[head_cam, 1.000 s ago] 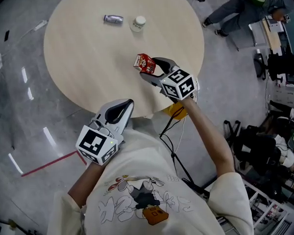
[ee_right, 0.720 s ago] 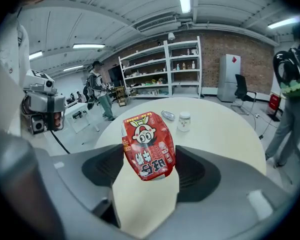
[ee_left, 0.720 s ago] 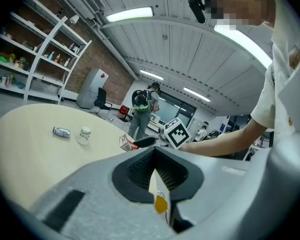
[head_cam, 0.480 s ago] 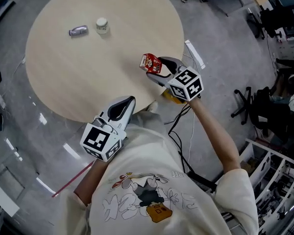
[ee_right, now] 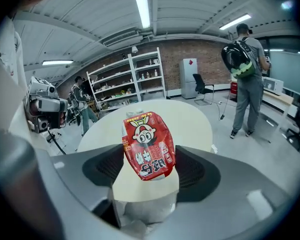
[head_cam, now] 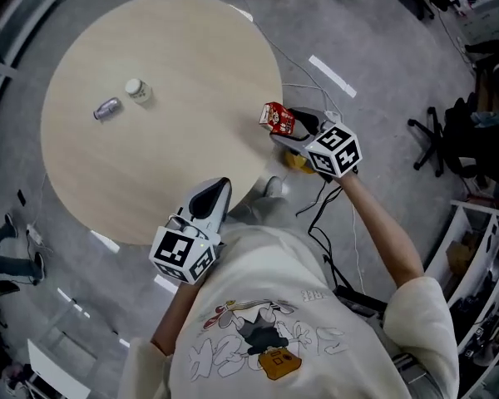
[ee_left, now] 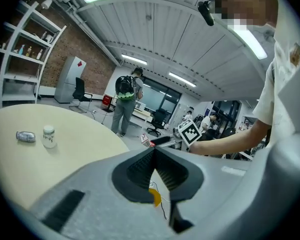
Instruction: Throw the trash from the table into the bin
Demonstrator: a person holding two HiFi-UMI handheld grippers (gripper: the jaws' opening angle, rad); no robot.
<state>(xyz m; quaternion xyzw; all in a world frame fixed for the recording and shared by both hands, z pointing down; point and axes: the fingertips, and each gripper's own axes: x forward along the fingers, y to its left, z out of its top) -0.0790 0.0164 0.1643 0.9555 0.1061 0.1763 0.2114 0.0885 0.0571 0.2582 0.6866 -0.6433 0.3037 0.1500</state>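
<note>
My right gripper (head_cam: 288, 128) is shut on a crumpled red drink carton (head_cam: 278, 118) and holds it in the air just past the round table's (head_cam: 175, 65) right edge. In the right gripper view the carton (ee_right: 148, 146) stands upright between the two pads, with the table (ee_right: 190, 119) behind it. A crushed silver can (head_cam: 108, 108) and a small white bottle (head_cam: 136, 90) stay on the table's left part; both the can (ee_left: 26, 136) and the bottle (ee_left: 49, 136) also show in the left gripper view. My left gripper (head_cam: 219, 186) is shut and empty by the table's near edge. No bin is in view.
A yellow object (head_cam: 298, 161) and cables (head_cam: 324, 223) lie on the floor below my right gripper. A person with a backpack (ee_right: 245, 79) stands beyond the table, with shelves (ee_right: 125, 79) along the brick wall. Office chairs (head_cam: 441, 140) and racks stand at the right.
My right gripper has carried the carton from above the table out past its right edge. The head view has swung, so the table sits further left. The left gripper stays close to my body.
</note>
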